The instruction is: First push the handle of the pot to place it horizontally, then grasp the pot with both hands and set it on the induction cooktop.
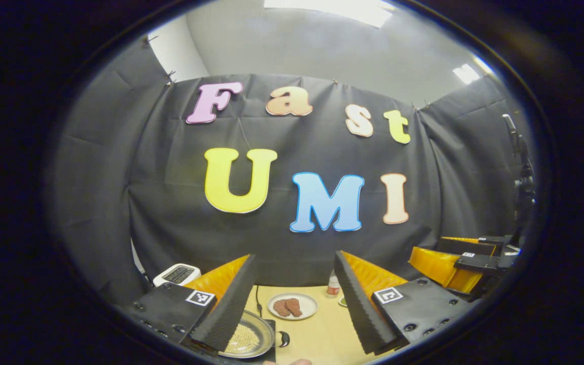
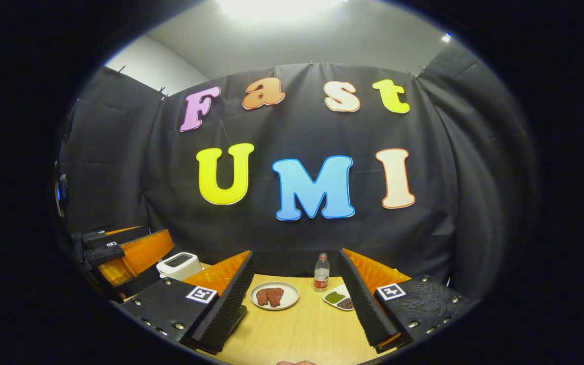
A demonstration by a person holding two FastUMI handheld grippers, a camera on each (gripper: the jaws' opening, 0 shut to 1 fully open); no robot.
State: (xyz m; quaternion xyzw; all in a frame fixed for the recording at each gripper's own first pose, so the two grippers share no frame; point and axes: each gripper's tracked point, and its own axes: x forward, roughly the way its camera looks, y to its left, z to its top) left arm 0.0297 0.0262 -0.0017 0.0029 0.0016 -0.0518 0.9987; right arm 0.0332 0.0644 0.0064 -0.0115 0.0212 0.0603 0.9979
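The pot (image 1: 249, 338) sits low on the desk (image 1: 322, 334) behind the left tool's (image 1: 292, 350) near finger, holding pale grains, its small handle (image 1: 283, 338) pointing right. Both tools, left and right (image 2: 297, 344), are spread and hold nothing. A plate (image 2: 274, 295) carries brown pieces; a small dish (image 2: 340, 299) holds green and dark beans.

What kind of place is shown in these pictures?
Most likely a staged kitchen set inside a recording booth: black cloth walls surround a wooden table holding a toaster, a plate of meat and a pot.
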